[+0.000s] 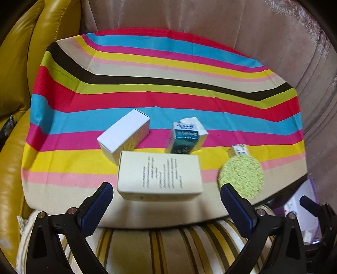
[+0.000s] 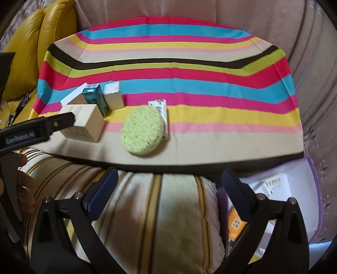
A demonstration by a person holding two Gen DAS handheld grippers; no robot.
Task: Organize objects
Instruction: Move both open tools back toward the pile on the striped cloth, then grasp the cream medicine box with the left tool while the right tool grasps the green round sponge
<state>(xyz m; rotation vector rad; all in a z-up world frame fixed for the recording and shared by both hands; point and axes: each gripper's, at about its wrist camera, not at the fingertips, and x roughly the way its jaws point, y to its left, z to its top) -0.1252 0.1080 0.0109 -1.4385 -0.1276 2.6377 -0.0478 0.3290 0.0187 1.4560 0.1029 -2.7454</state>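
Note:
On the striped cloth [image 1: 168,99] lie a cream box with print [image 1: 160,175], a white box [image 1: 124,134], a teal box [image 1: 184,138] leaning on a small white box [image 1: 198,126], a green round sponge [image 1: 242,176] and a small printed carton [image 1: 239,149] behind it. My left gripper [image 1: 166,194] is open, its jaws on either side of the cream box's near end. My right gripper [image 2: 168,181] is open and empty, held back over a striped cushion [image 2: 164,210], short of the sponge [image 2: 142,129]. The left gripper shows there [image 2: 63,119] by the cream box [image 2: 86,124].
A purple-rimmed box [image 2: 294,189] with an orange packet [image 2: 237,224] sits low at the right, below the table edge. A yellow leather sofa [image 1: 14,84] is at the left. Pink upholstery [image 1: 210,19] rises behind the table.

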